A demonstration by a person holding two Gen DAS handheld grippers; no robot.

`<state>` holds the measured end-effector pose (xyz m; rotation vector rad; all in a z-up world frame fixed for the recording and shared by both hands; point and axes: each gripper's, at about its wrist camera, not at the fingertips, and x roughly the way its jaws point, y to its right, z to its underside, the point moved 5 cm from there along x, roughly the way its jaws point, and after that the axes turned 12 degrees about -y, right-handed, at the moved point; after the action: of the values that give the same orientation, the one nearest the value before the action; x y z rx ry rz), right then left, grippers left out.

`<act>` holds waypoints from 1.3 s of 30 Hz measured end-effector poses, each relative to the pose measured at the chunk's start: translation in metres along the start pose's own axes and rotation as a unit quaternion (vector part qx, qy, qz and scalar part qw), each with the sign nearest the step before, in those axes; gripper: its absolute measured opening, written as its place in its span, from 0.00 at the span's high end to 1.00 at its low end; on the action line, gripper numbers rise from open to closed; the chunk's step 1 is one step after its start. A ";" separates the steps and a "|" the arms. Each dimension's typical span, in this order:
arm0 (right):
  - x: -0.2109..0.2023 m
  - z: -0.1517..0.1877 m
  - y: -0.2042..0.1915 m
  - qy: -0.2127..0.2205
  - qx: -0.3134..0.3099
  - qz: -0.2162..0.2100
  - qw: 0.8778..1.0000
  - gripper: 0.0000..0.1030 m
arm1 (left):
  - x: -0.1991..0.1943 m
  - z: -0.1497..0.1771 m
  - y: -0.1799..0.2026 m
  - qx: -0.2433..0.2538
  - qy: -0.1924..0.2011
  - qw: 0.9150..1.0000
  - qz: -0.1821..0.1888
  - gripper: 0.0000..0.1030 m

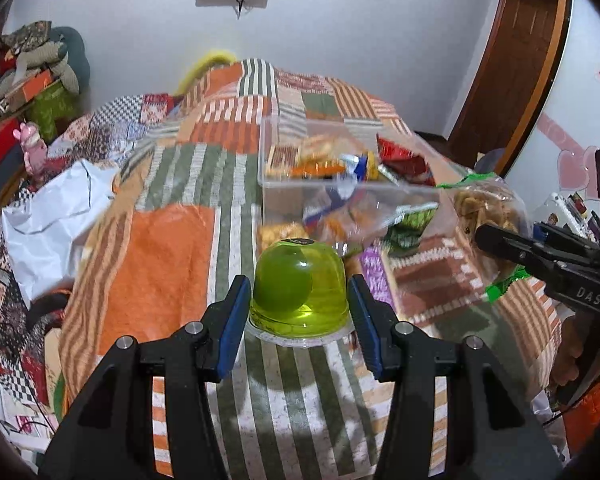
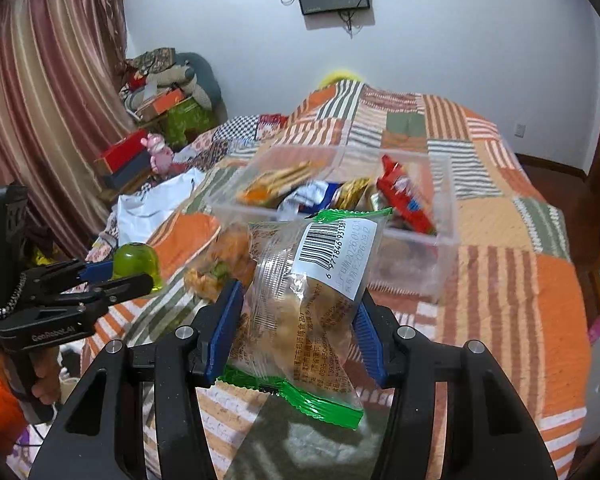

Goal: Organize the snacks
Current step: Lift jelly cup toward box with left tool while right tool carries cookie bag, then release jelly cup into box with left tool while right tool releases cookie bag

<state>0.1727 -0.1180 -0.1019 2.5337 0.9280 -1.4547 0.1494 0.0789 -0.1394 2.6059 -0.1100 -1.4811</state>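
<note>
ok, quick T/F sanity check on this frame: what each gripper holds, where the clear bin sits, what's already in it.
1. The left gripper holds a green jelly cup. True.
2. The right gripper is empty. False: it is shut on a clear snack bag with green sealed ends.
3. The clear plastic bin already holds several wrapped snacks. True: a red packet is among them.
4. The bin sits on a bare wooden table. False: it rests on a patchwork quilt of orange and green stripes.
5. The bag in the right gripper carries a white barcode label. True.
</note>
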 end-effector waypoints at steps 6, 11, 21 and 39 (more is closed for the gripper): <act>-0.004 -0.010 0.007 0.016 0.008 0.007 1.000 0.51 | -0.008 -0.023 0.004 0.008 0.013 1.000 0.003 0.52; -0.004 -0.018 0.011 0.025 0.012 0.010 1.000 0.51 | -0.006 -0.043 0.011 0.019 0.026 0.999 -0.004 0.52; 0.005 -0.047 0.016 0.040 0.014 0.012 0.999 0.51 | 0.011 -0.075 0.023 0.032 0.026 0.999 0.008 0.52; 0.012 -0.075 0.064 0.043 0.017 0.055 0.997 0.51 | 0.074 -0.122 0.060 0.030 -0.020 0.997 0.063 0.52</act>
<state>0.2685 -0.1379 -0.0848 2.6450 0.7652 -1.3528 0.2928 0.0201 -0.1311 2.5622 -0.3214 -1.5098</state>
